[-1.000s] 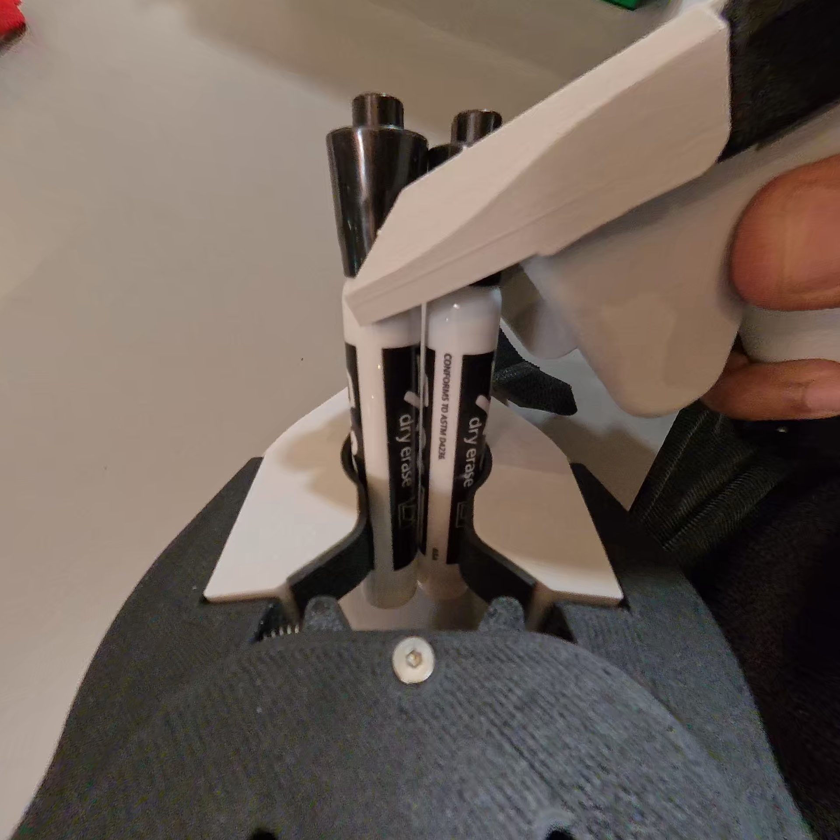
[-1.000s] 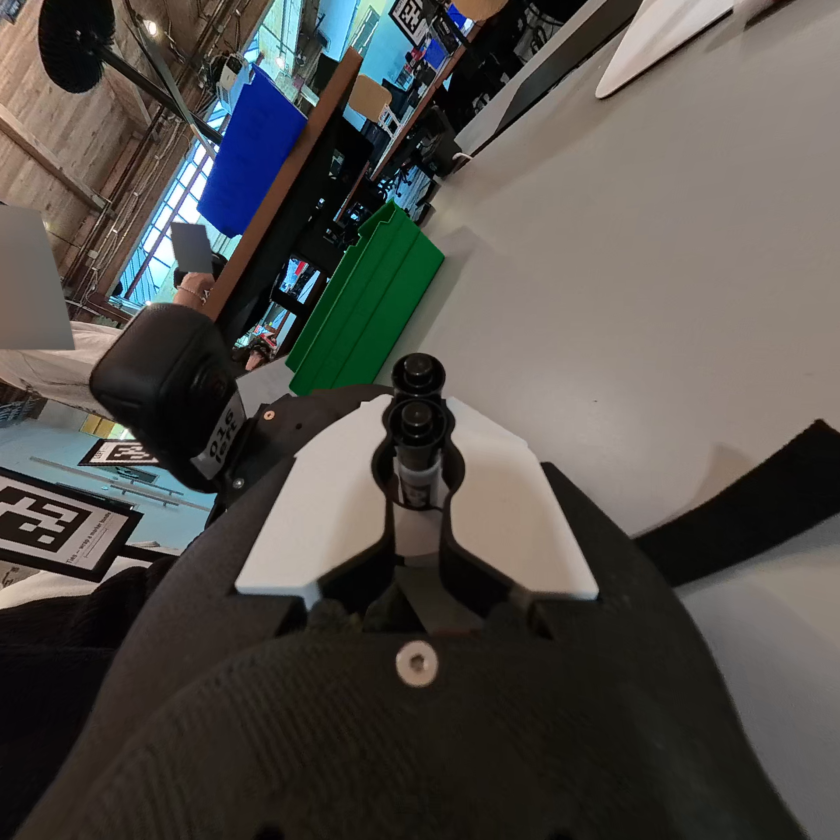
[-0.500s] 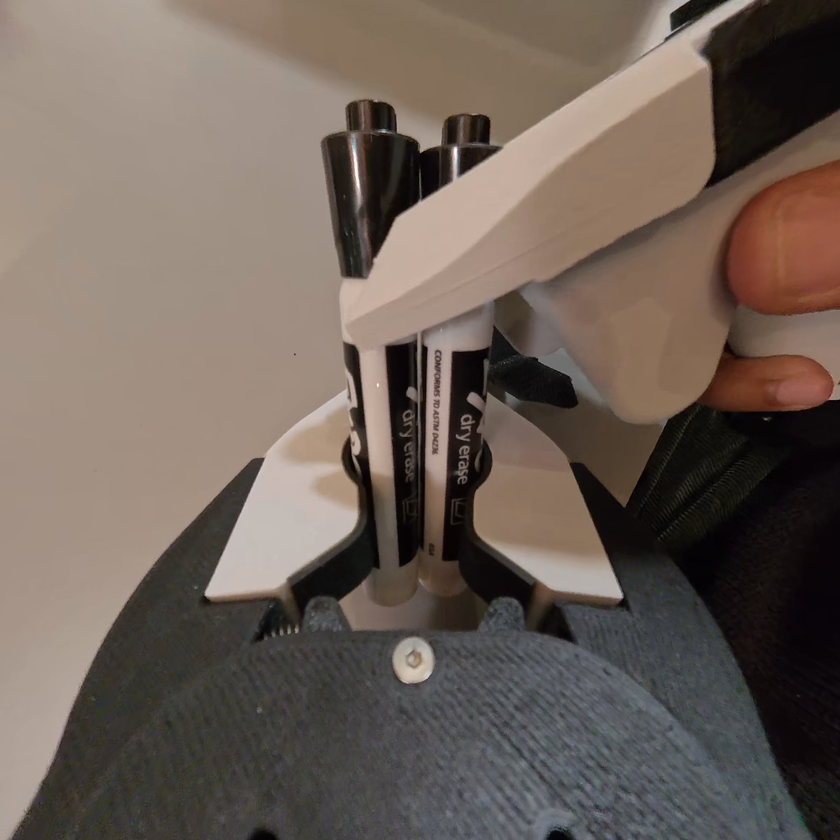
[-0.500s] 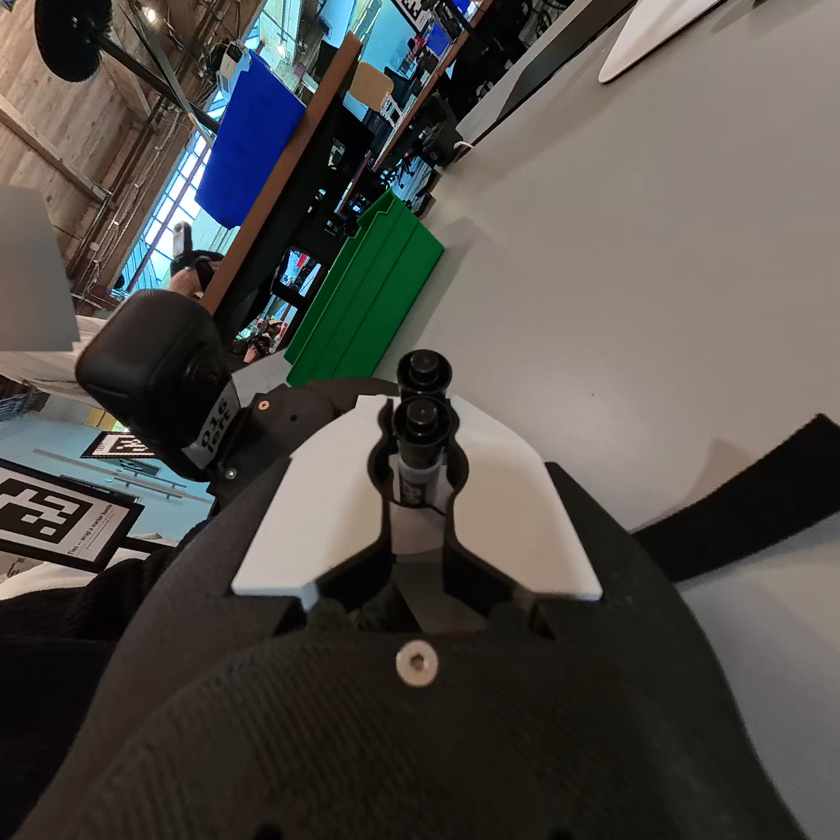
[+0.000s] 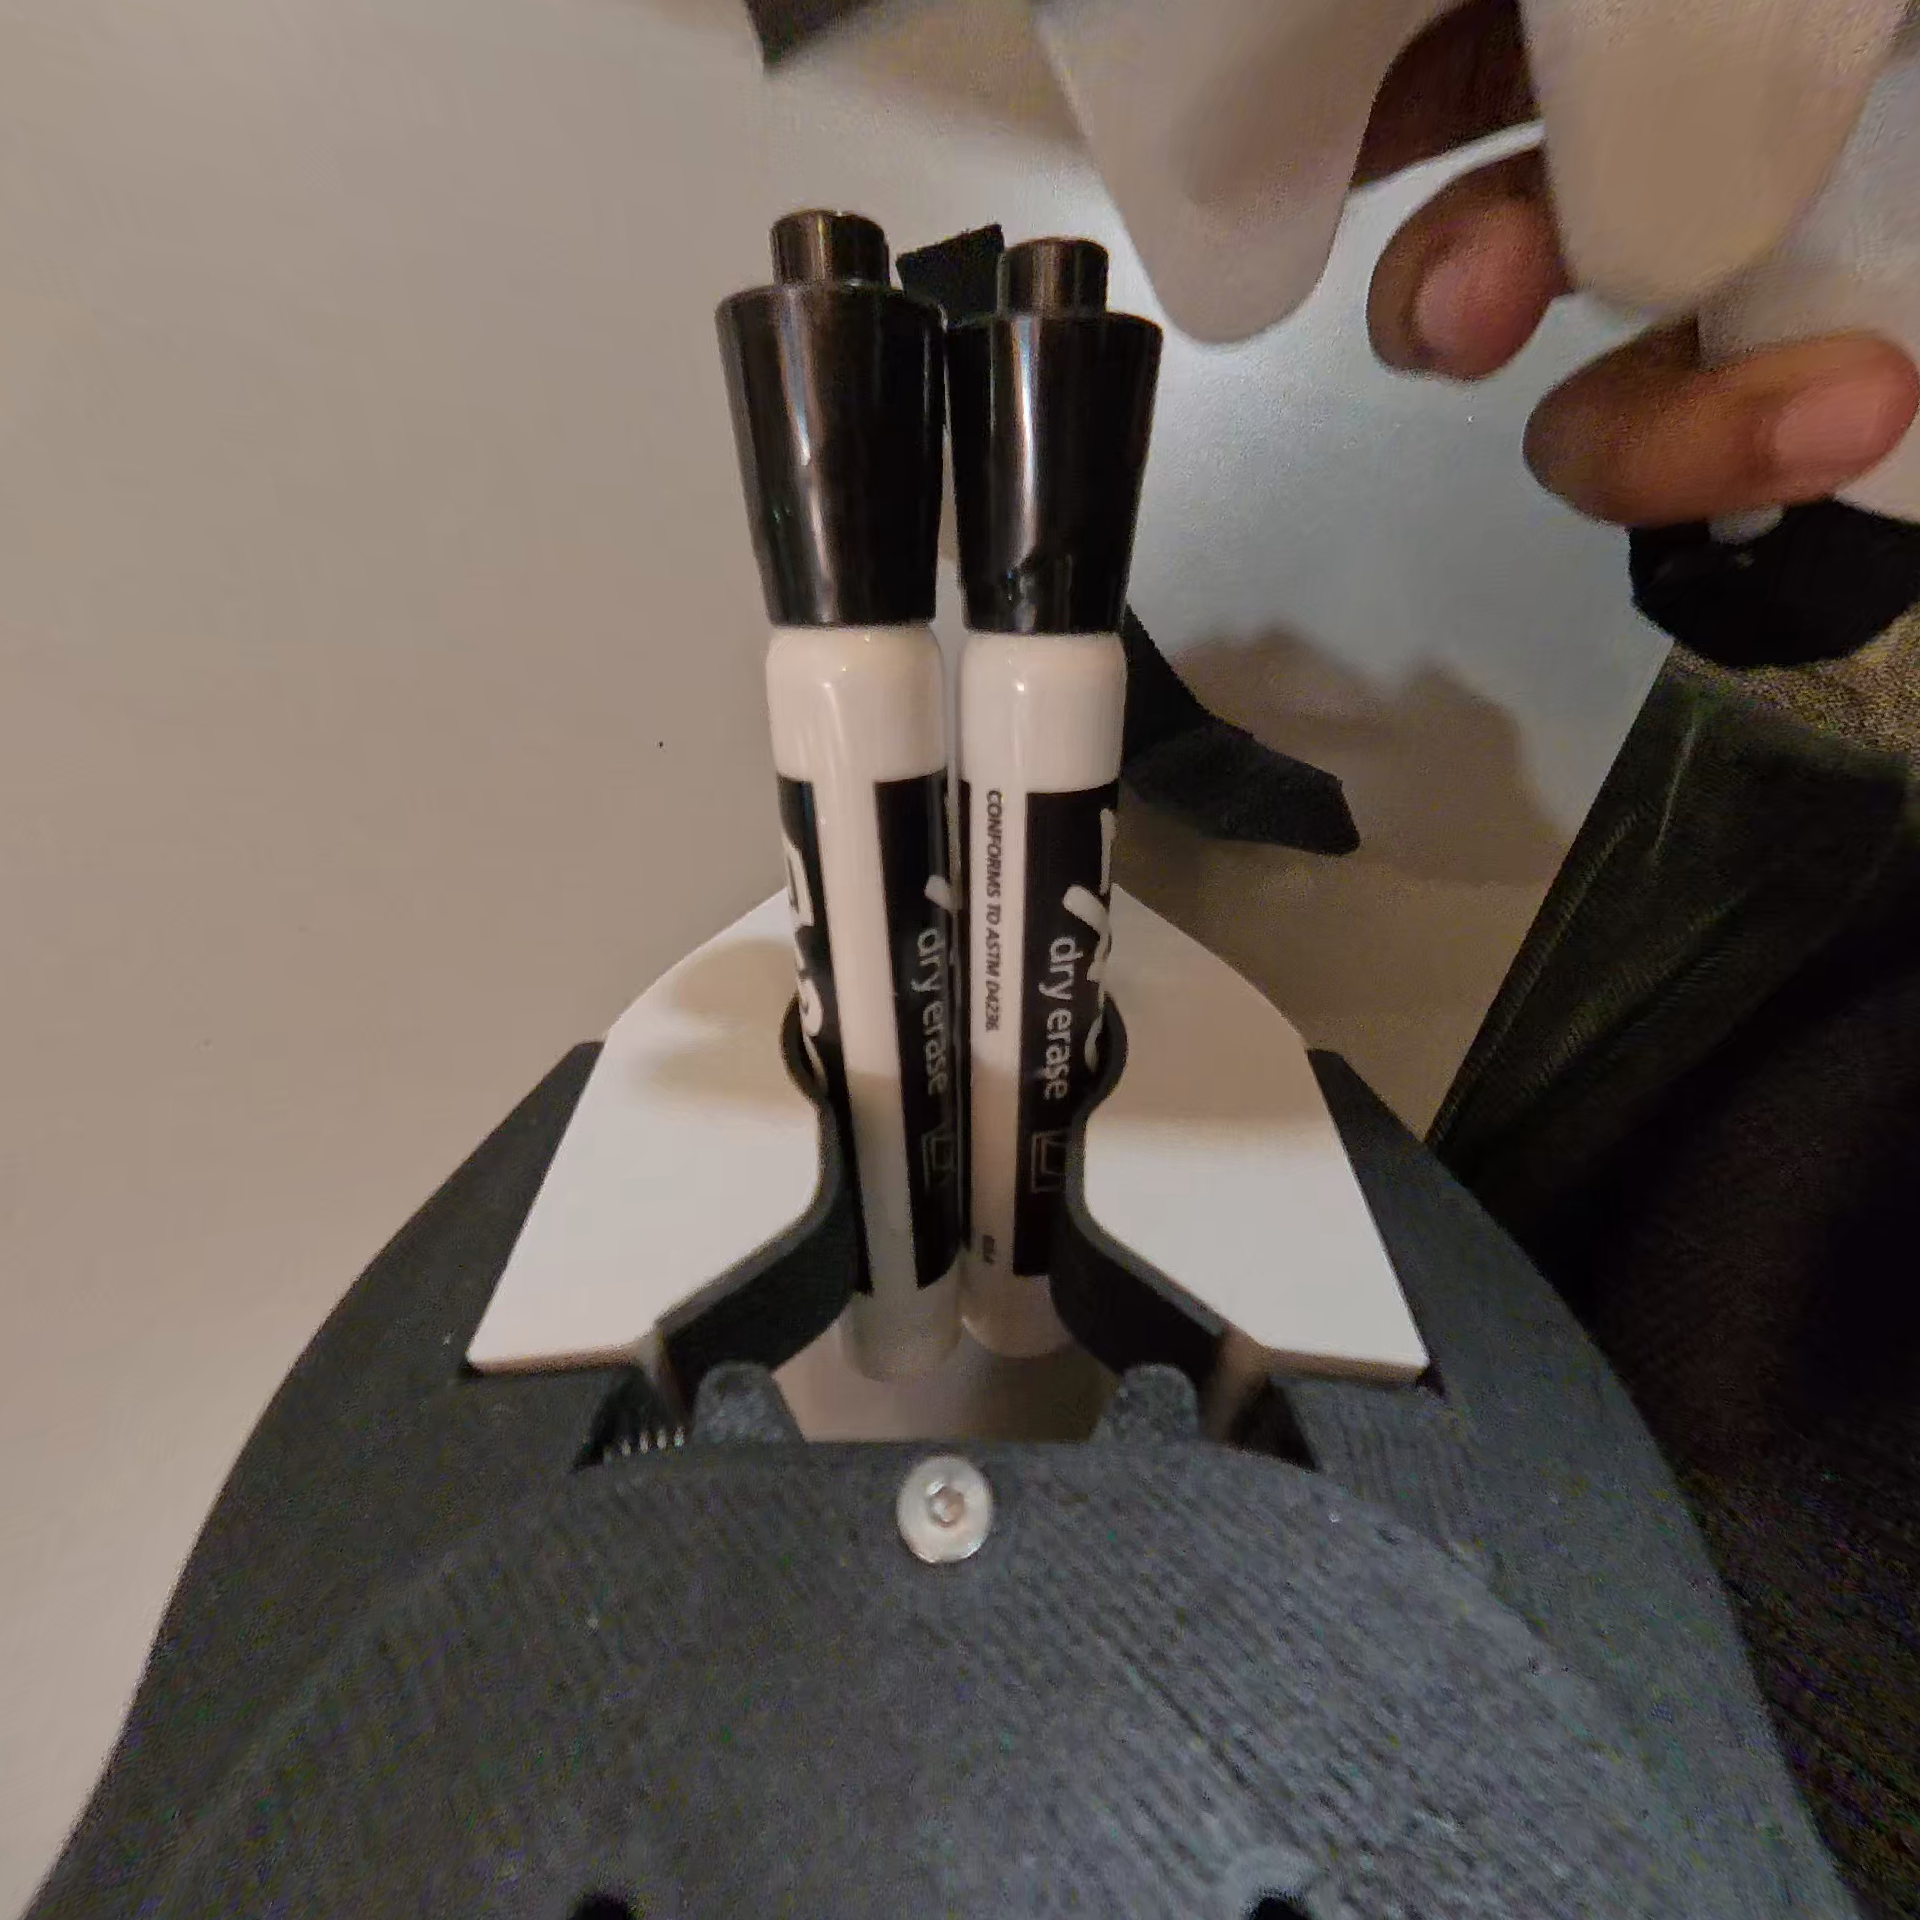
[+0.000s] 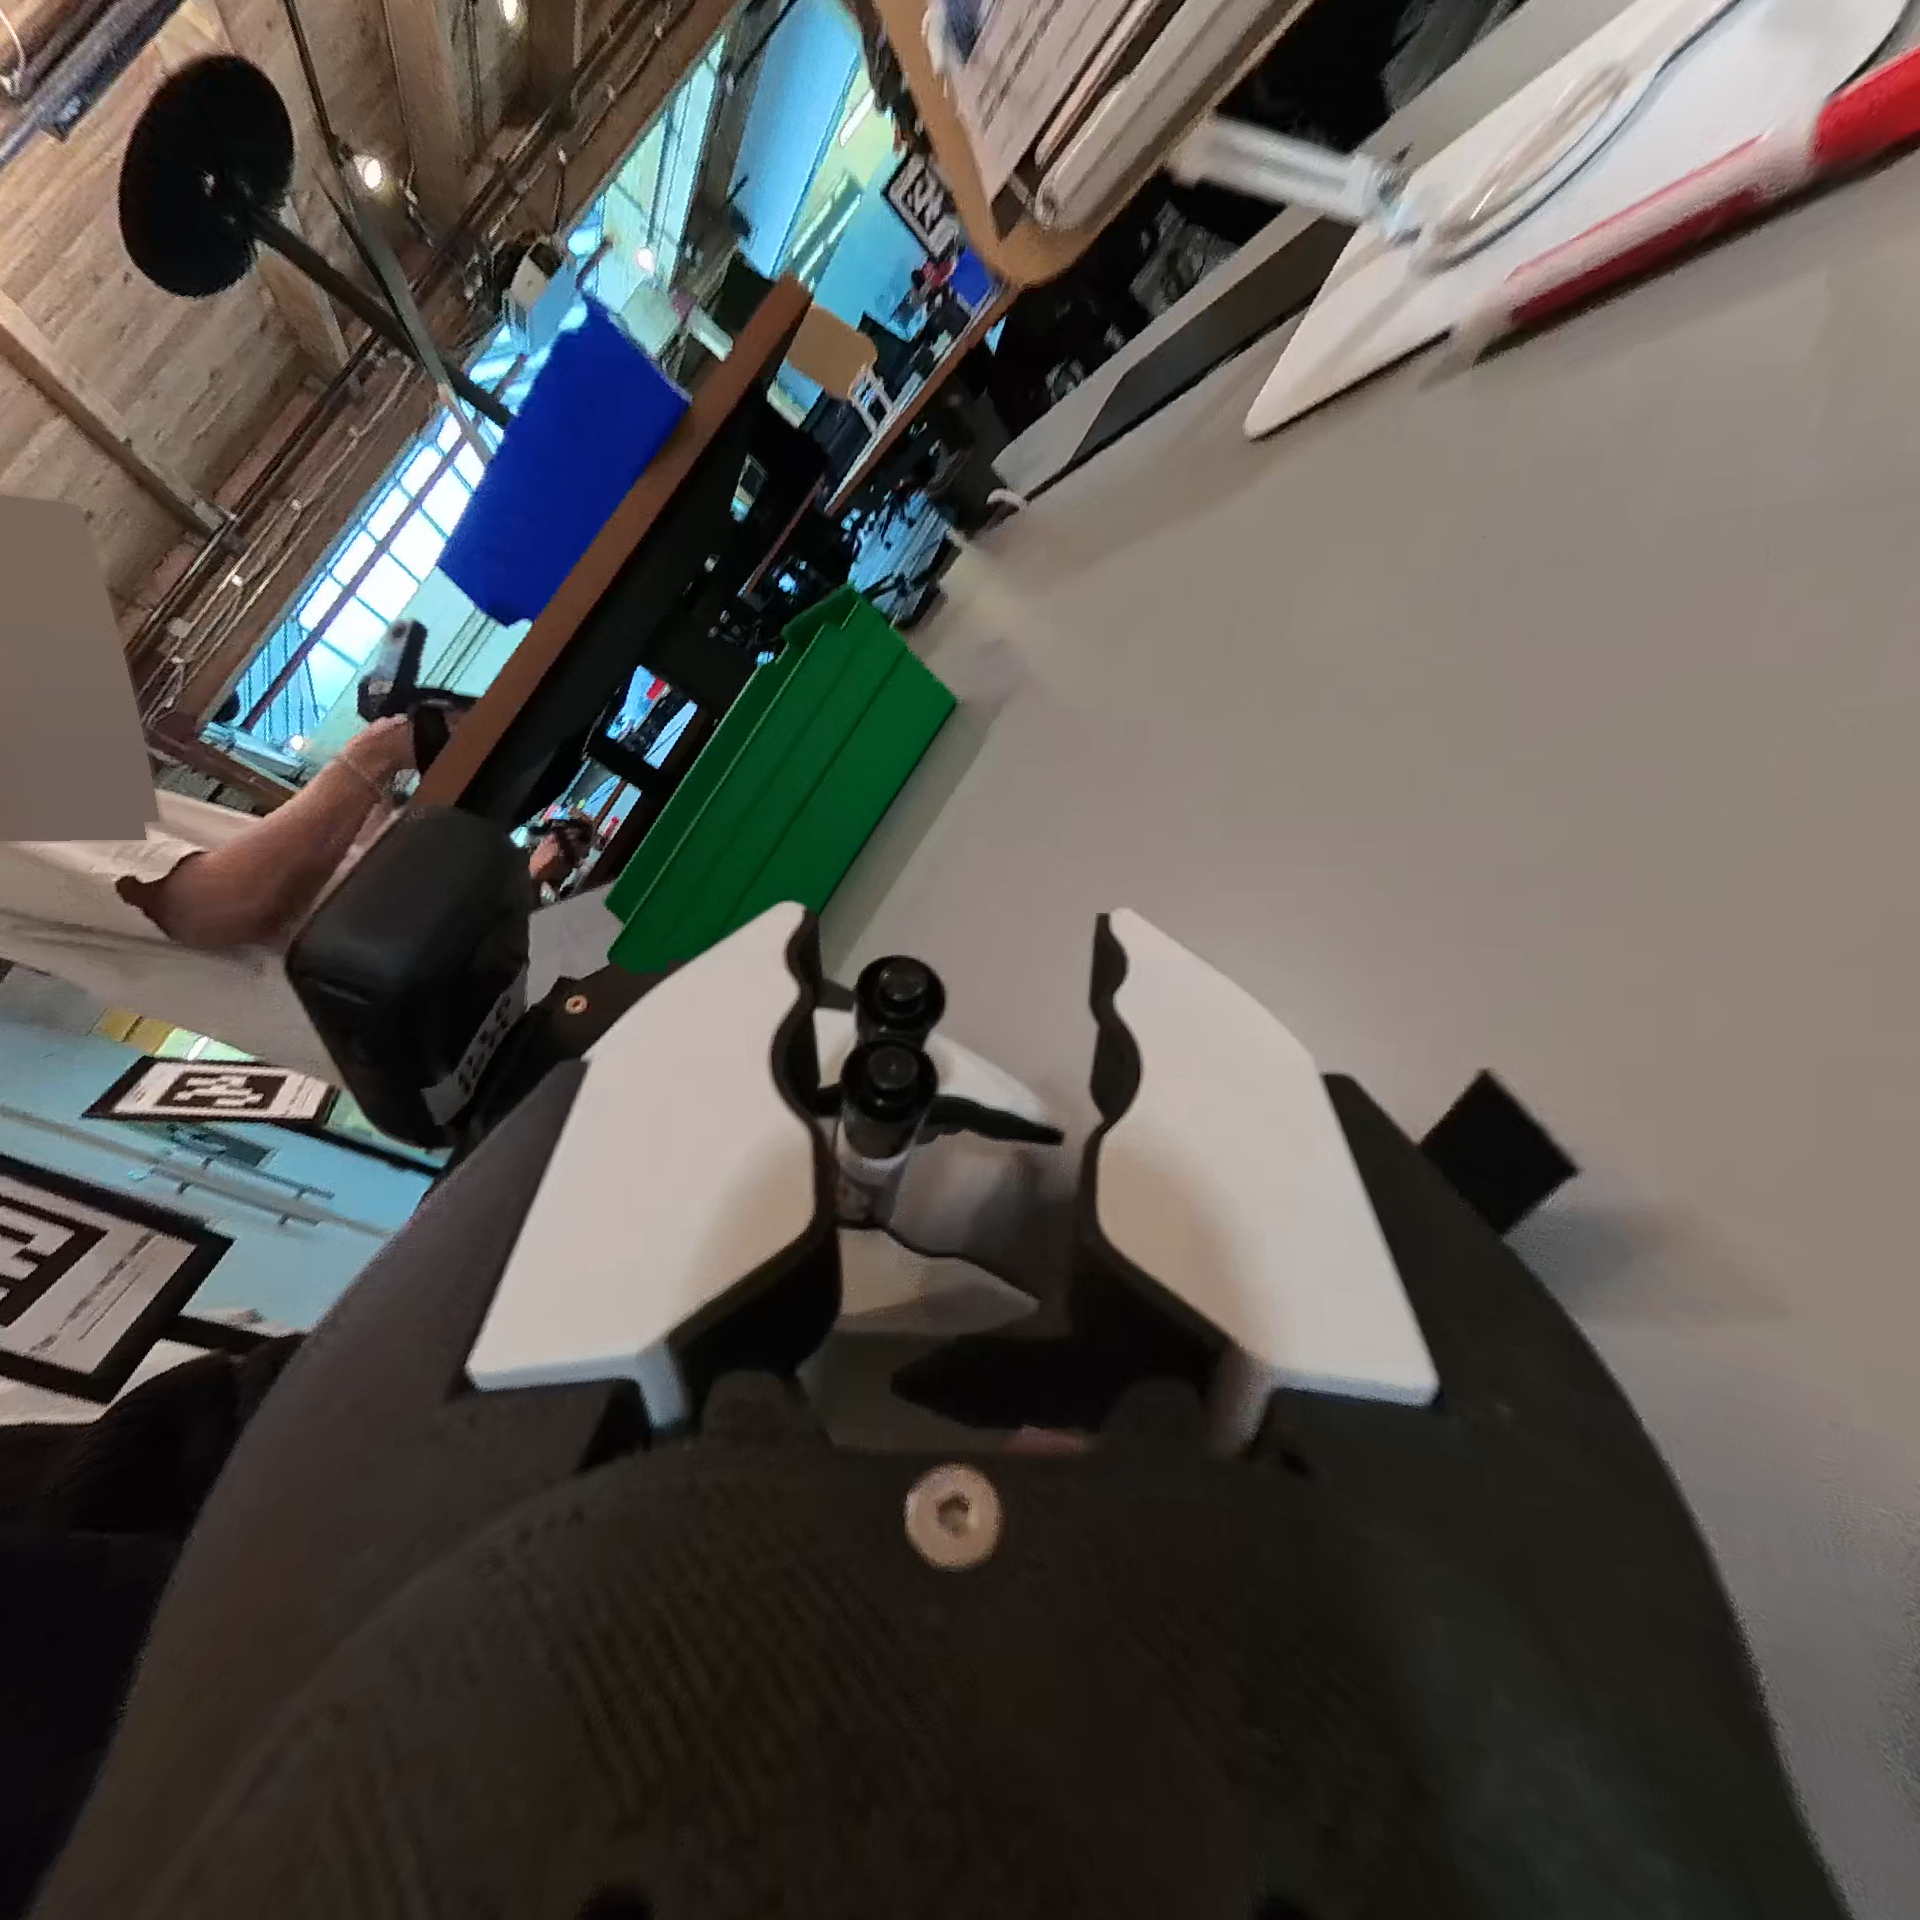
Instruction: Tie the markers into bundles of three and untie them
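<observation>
Half a second back the right gripper (image 6: 945, 1049) was clamped across the caps; now its white fingers (image 6: 675, 1153) stand spread apart, released, and it shows only as a blur in the upper right of the left wrist view. Going left to right there: bare grey table (image 5: 312, 623), then the markers (image 5: 945, 790) upright at centre, two plain to see, clenched low on their barrels by the left gripper (image 5: 951, 1091). To their right a black strap (image 5: 1236, 790) trails loose behind them, its other end poking up between the caps. I can't make out a third marker, nor whether the strap is fastened, so the bundling looks unfinished and the untying remains.
</observation>
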